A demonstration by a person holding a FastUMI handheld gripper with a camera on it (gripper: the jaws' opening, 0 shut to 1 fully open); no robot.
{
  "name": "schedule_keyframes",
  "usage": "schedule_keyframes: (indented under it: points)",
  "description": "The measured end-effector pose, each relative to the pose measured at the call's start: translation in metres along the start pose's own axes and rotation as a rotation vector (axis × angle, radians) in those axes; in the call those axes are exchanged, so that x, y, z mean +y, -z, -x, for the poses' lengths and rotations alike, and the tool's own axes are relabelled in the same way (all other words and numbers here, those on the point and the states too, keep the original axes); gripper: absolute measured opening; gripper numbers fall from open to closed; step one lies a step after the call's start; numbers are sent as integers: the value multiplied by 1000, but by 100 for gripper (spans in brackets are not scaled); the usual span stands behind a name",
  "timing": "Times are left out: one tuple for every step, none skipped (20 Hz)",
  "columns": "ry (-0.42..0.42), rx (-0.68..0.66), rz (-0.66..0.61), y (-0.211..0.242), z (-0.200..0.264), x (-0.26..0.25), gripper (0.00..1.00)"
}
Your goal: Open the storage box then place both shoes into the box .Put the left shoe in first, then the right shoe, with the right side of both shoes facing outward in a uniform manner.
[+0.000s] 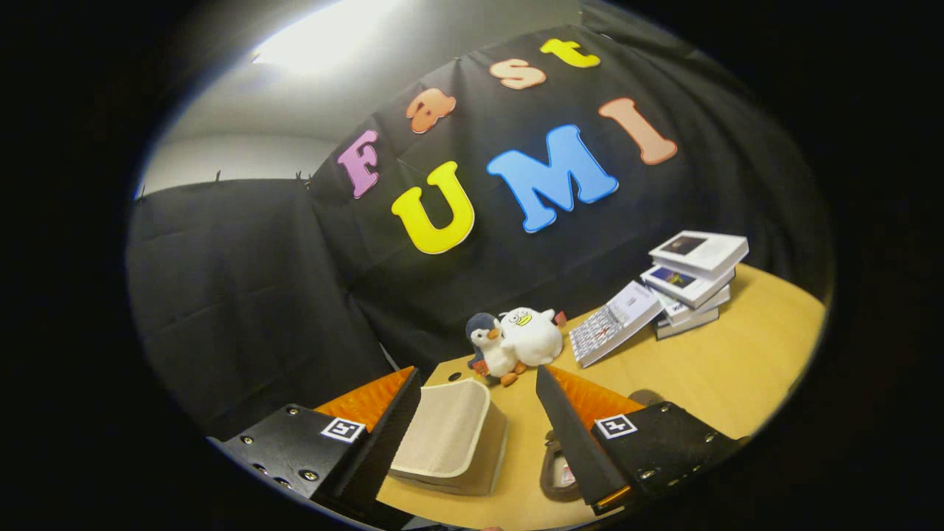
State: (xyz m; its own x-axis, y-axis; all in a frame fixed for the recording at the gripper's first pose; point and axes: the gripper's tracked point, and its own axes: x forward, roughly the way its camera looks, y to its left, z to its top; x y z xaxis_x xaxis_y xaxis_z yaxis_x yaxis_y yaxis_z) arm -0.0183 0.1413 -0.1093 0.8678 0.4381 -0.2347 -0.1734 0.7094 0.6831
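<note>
The beige ribbed plastic storage box [450, 439] sits lid-down between our gripper [479, 409] fingers, which we hold spread wide, apparently lining up to open it.

The left finger of the claw [478, 383] hides the near left side of a beige ribbed storage box [450, 439], so whether its lid is open or closed cannot be told. Beside the right finger, a dark object [554, 472] on the counter [737, 369] is mostly covered and cannot be identified. A small penguin toy [488, 348] overlaps a white plush toy [532, 335]. The covers on the stack of books [692, 276] are too small to make out. The fingers stand apart, gripping nothing.
</note>
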Motion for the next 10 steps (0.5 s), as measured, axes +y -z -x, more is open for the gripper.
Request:
schedule_keyframes:
  points:
    - [-7, 24, -61, 8, -5, -2, 98]
    - [-12, 48, -117, 18, -9, -2, 98]
    - [-18, 73, -168, 26, -13, -2, 98]
    - [-24, 96, -208, 36, -18, -3, 98]
    - [-30, 120, -247, 46, -23, -3, 98]
    - [-45, 148, -284, 57, -27, -2, 98]
    - [-58, 176, -322, 66, -31, 1, 98]
    - [-72, 201, -365, 76, -34, 5, 98]
    - [-86, 222, -409, 84, -39, 6, 98]
    - [-94, 243, -451, 93, -42, 9, 98]
